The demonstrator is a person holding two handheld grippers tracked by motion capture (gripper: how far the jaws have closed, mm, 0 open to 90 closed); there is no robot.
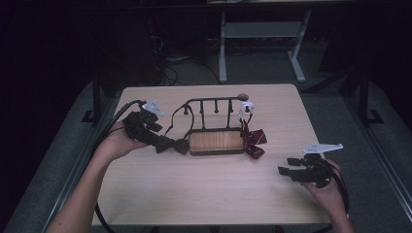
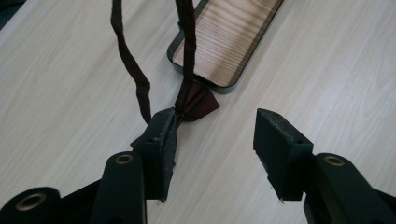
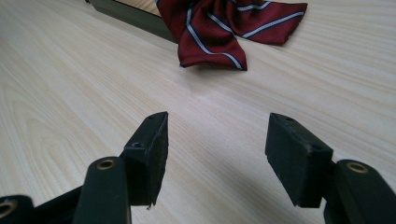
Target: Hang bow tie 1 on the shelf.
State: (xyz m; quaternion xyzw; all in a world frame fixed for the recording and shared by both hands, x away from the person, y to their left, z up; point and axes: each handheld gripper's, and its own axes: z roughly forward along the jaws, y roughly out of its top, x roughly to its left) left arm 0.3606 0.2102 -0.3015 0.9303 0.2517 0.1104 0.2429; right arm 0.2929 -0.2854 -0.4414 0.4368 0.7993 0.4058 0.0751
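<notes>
A dark maroon bow tie lies on the table just left of the rack's wooden base. Its thin strap rises toward the rack's black rail. My left gripper is open, and in the left gripper view the bow tie lies against the tip of one jaw, with bare table between the pads. A red striped bow tie hangs at the rack's right end and drapes onto the table. Near the table's right front, my right gripper stands open and holds nothing; it faces the striped tie.
The rack stands in the middle of a light wooden table. A white clip or strap holds the striped tie at the rail's right end. Cables trail from both grippers off the table edges. Dark floor and table legs lie beyond the far edge.
</notes>
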